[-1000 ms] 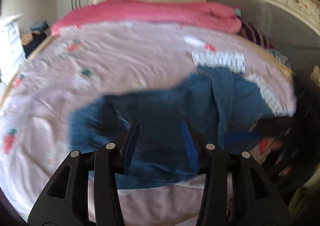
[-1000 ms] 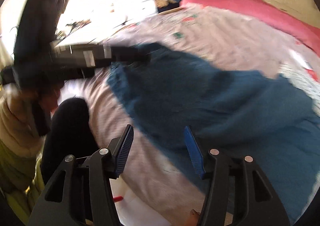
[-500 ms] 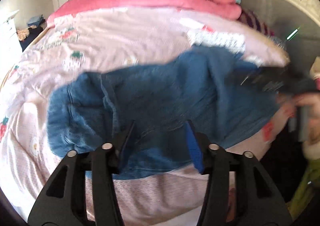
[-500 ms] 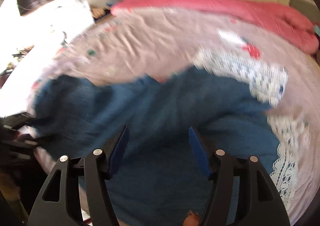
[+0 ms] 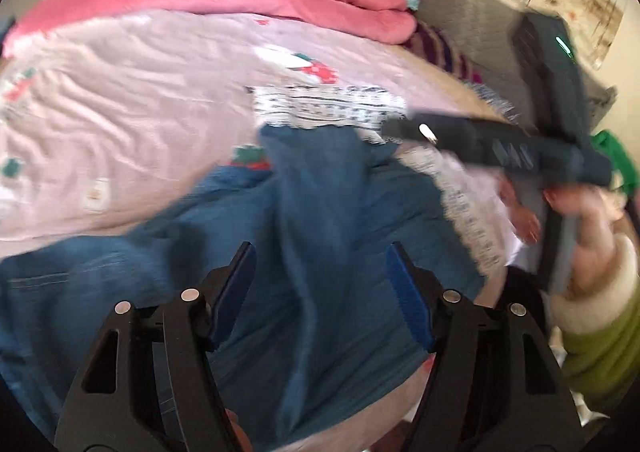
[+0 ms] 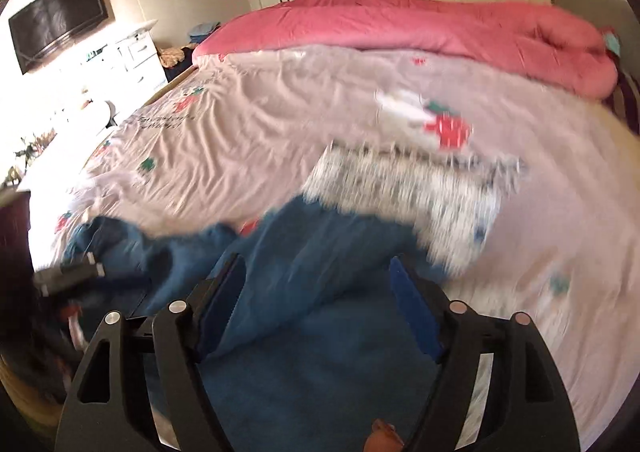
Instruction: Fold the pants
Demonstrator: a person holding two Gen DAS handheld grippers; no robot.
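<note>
Across the pale pink printed bedsheet [image 6: 280, 123] the crumpled blue denim pants [image 5: 320, 272] sprawl, rumpled, at six o'clock below a white patterned cloth [image 6: 408, 191]. Left gripper [image 5: 320, 284] hovers over them, fingers spreading, clamping nothing; right gripper [image 6: 316, 292] likewise, its blue-padded fingers [image 6: 416, 316] parting, empty. A rolled pink quilt [image 6: 420, 27] sits at twelve.

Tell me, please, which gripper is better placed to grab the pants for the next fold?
Probably left: the left gripper, opening, hangs over the pants near their middle crease. The right gripper, also opening, sits nearer their edge.
</note>
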